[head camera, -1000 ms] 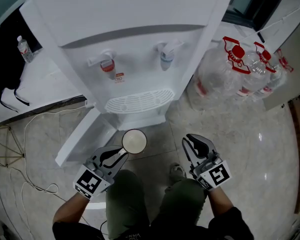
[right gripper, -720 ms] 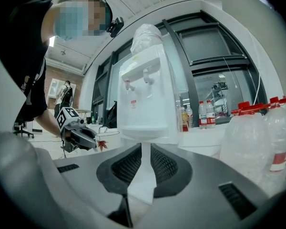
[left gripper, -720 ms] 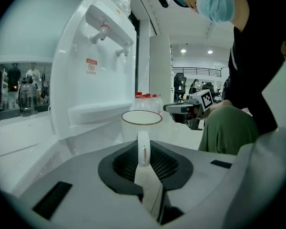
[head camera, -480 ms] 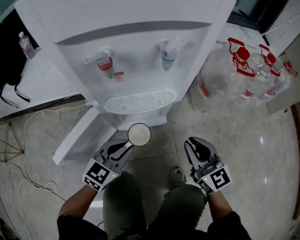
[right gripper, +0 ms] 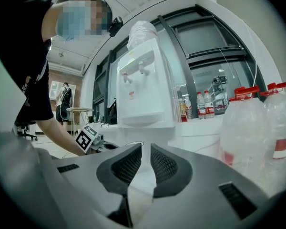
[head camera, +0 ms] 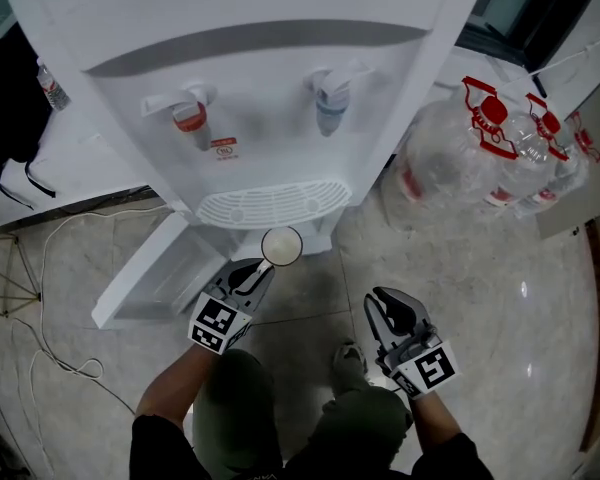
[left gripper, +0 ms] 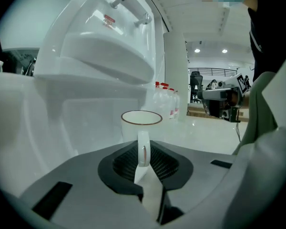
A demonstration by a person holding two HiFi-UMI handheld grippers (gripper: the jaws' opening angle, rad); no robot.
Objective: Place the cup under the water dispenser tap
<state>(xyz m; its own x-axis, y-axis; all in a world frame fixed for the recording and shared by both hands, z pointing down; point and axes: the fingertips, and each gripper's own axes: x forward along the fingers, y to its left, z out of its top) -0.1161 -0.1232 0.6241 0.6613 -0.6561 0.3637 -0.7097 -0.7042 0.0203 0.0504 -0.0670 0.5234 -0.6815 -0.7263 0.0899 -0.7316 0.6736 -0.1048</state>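
Left gripper (head camera: 263, 266), in front of the water dispenser (head camera: 260, 58): jaws clamped on the handle of the white cup (head camera: 281, 245). The cup is upright and held just before the dispenser's drip grille (head camera: 275, 203), lower than the red tap (head camera: 188, 118) and the blue tap (head camera: 330, 103) and under neither. Right gripper (head camera: 378, 300), further out from the dispenser: jaws slightly apart, nothing between them. Water bottles (head camera: 460, 158) stand at the dispenser's right side.

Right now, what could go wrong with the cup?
The left gripper holds the cup only by its thin handle, so it might tilt or slip. The cup is lower than the drip tray, so its rim could bump that ledge. With a red tap and a blue tap, it could land between them.
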